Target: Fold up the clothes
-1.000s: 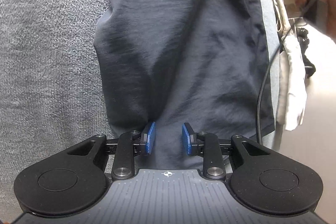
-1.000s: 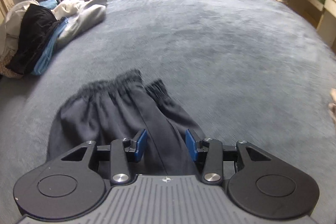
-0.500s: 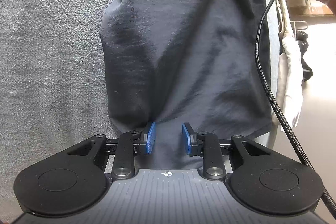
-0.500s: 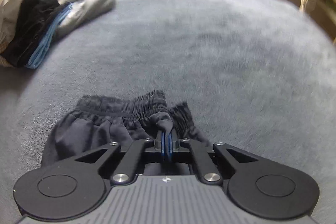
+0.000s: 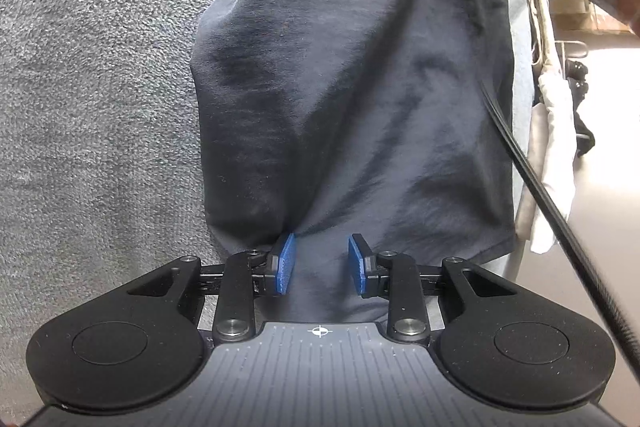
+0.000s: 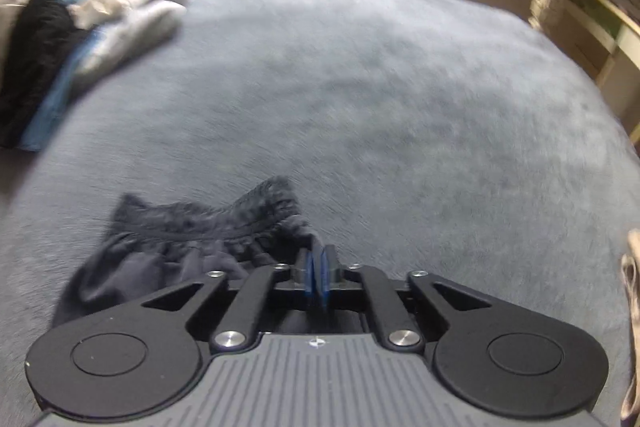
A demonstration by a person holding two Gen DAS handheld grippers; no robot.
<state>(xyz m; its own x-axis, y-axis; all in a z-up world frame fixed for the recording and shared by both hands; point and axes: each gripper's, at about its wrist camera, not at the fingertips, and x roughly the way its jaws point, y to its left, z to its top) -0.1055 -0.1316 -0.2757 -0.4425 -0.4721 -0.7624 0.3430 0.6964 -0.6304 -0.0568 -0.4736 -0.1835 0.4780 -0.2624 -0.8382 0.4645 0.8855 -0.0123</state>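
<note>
A pair of dark grey shorts (image 5: 352,75) lies on the grey bed cover (image 5: 88,67). In the left wrist view my left gripper (image 5: 320,265) is open, its blue pads on either side of the fabric at the hem end, touching the cloth. In the right wrist view my right gripper (image 6: 317,273) is shut on the shorts (image 6: 192,247) at the elastic waistband, which is bunched and lifted toward the pads.
A pile of other clothes (image 6: 76,39), black, blue, white and grey, lies at the far left of the bed. A black cable (image 5: 532,179) crosses the right of the left wrist view. The bed's edge and a white cloth (image 5: 556,155) are at the right. Wooden furniture (image 6: 592,23) stands at the right.
My right gripper closed on the waistband and has pulled it, bunching the shorts. My left gripper stayed open at the hem; the cloth shifted slightly.
</note>
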